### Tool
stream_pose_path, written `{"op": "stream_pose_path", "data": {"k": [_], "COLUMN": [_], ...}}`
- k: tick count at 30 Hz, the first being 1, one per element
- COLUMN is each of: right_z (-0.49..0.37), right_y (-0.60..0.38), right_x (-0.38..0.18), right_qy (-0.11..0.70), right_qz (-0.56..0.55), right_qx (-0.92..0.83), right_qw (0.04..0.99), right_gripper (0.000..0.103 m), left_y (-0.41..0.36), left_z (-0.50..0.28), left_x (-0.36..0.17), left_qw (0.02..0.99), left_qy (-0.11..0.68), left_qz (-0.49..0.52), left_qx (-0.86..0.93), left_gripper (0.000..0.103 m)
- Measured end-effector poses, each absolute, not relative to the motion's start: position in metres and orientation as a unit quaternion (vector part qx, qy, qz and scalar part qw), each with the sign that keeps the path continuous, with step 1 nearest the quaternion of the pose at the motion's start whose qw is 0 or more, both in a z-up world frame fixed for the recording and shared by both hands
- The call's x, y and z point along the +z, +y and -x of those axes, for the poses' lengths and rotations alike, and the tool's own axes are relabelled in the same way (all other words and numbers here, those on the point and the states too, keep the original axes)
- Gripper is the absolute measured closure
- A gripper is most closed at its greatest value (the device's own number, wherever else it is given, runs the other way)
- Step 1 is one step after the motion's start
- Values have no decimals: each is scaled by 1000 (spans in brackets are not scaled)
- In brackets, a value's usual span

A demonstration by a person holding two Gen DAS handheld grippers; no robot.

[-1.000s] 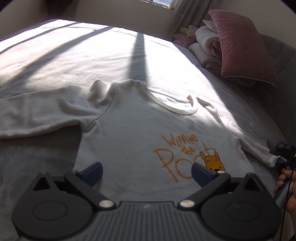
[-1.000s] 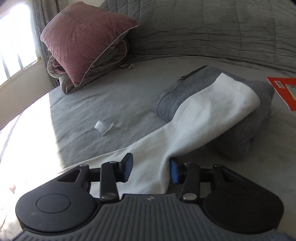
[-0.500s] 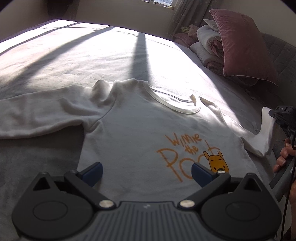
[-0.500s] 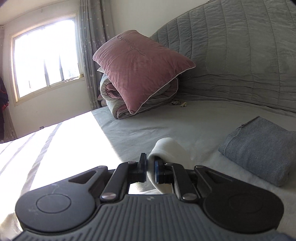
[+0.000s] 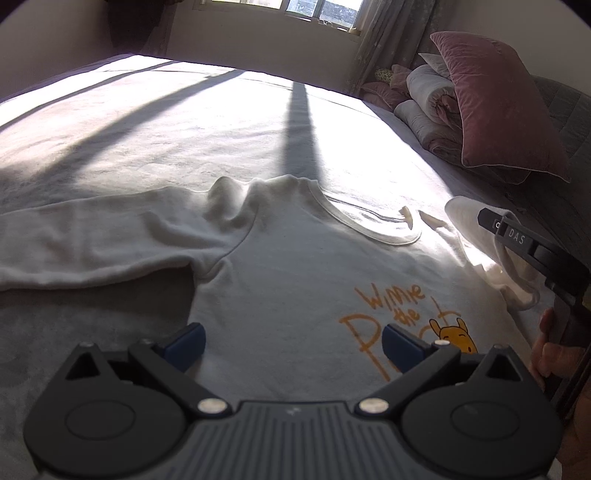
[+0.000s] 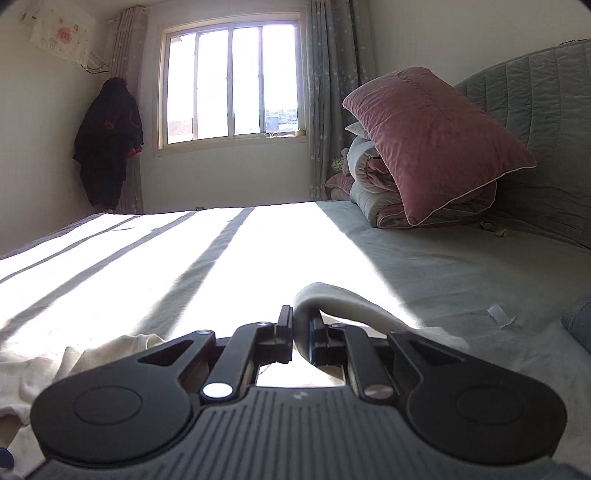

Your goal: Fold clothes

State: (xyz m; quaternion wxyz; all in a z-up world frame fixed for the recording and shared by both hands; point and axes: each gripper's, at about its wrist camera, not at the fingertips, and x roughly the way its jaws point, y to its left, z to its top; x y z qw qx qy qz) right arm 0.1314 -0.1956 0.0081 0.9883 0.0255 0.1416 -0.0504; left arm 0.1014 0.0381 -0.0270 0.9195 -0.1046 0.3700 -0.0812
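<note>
Left wrist view: low above the bed (image 5: pixel 184 122), tilted down over the white sweatshirt's (image 5: pixel 295 277) front, facing the window (image 5: pixel 280 5). Right wrist view: closer to level, just above the mattress, facing the same window (image 6: pixel 232 81). Both views share the pink pillow (image 5: pixel 491 103) and rolled quilt (image 6: pixel 373 184).

The left gripper (image 5: pixel 291 341) hangs low w/ its blue fingers (image 5: pixel 186 341) wide apart, nothing between them. The right gripper (image 6: pixel 300 334) has just squeezed its fingers (image 6: pixel 284 328) tight on cloth. A hand (image 5: pixel 550 350) grips its handle.
</note>
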Motion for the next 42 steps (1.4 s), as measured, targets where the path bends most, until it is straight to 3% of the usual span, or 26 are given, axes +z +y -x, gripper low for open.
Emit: {"op": "stream_pose_path", "data": {"k": [9,15,17,18,19,20,28,34,37,40,42], "right_z": [-153,-145,-142,-141,-140,-138,-121,-126,-131,-131,-129], "right_y": [-180,-185,-191,-194,-198,-201,-269,-315,-330,-334,-332], "right_x": [-24,-33,-30,-27,-24,-20,14,0,-13,-17,-14], "right_qy": [262,296,304,308,313,316,250,238,248,250,244], "right_qz": [-34,-107,-130,-141,-146,-151,-234,-338,-383,-398,-394], "right_qx": [86,124,155,177,201,225,234,164,121,106,104], "right_qw": [961,941,931,924,917,909,910,896,882,876,880], "right_gripper": [92,83,56,28,12,10,10,10,10,10,10], "left_y": [33,23,18,16,12,8,-49,-103,-125,-140,-138], "left_z": [-92,-87,-89,-91,-93,-95,-128,-157,-167,-173,-172], "left_x": [-28,-25,-24,-24,-24,-23,-9,-17,-25,-32,-33], "left_qw": [929,930,929,927,925,925,930,933,934,933,935], "left_qy": [356,353,356,359,363,366,336,308,298,290,287], "left_qz": [80,61,61,62,58,55,2,-50,-85,-116,-112], "left_qx": [-69,-82,-85,-87,-89,-91,-152,-180,-181,-177,-175], "left_gripper": [1,1,1,1,1,1,1,4,14,30,53]}}
